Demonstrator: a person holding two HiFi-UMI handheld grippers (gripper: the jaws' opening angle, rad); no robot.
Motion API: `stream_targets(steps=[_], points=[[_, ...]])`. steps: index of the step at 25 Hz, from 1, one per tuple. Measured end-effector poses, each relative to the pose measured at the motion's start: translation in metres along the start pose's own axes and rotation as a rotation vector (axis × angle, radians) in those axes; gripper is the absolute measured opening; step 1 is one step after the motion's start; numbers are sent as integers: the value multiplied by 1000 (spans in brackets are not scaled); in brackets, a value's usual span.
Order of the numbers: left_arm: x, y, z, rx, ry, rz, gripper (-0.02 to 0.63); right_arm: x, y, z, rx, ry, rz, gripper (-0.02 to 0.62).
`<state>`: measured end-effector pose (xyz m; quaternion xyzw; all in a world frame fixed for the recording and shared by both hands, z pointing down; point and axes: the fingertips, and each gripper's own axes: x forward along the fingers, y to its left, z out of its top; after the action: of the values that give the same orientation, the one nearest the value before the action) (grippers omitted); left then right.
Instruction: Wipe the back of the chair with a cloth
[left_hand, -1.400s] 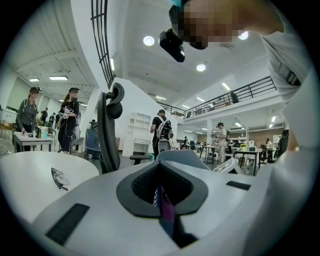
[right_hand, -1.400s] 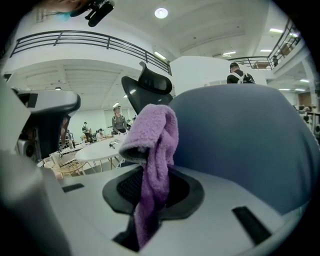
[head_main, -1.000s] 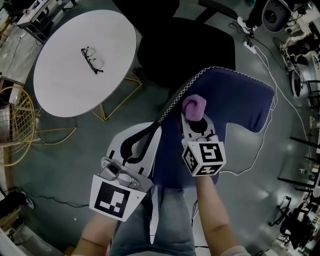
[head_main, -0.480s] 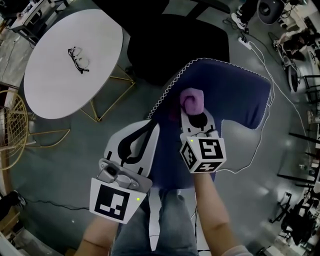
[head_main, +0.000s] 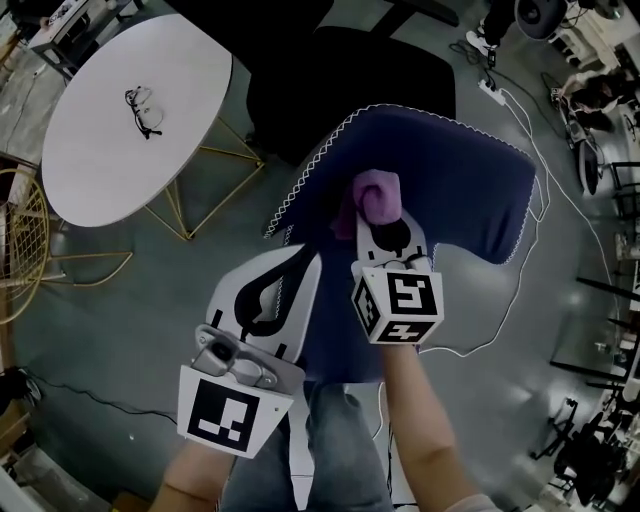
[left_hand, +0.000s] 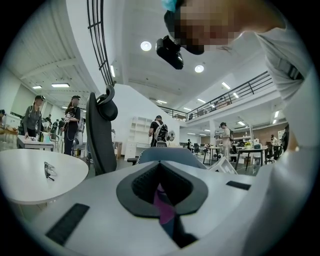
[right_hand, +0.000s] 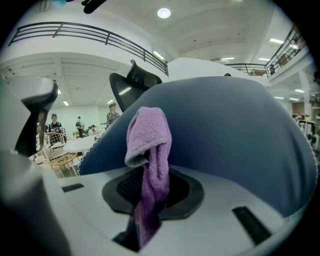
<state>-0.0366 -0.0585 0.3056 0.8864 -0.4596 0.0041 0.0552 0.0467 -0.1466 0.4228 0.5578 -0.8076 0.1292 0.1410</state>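
Right tool (head_main: 384, 222) clamped on a bunched purple cloth (head_main: 376, 194), cloth pressed against the blue chair back (head_main: 455, 175); left tool (head_main: 300, 262) jaws together, holding nothing, beside the chair back

A round white table (head_main: 110, 170) bearing glasses (head_main: 143, 108) stands on grey floor (head_main: 130, 300) near a black office chair (head_main: 340, 80).

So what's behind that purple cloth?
The blue chair back rises right behind the cloth, with a black chair beyond. The patch directly behind the cloth is covered.
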Motion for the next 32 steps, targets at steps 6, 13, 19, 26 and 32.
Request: stream_targets(steps=[6, 13, 19, 26, 32], points=[[8, -19, -8, -1, 2, 7, 12, -5, -27, -8, 6, 10, -32, 78], [17, -36, -11, 4, 2, 8, 12, -16, -54, -15, -2, 17, -58, 78], [26, -54, -14, 6, 7, -2, 12, -29, -83, -19, 36, 14, -89, 78], [35, -74, -16, 9, 7, -18, 12, -48, -128, -27, 90, 18, -168, 78], [46, -96, -18, 5, 4, -38, 12, -68, -174, -37, 125, 26, -245, 78]])
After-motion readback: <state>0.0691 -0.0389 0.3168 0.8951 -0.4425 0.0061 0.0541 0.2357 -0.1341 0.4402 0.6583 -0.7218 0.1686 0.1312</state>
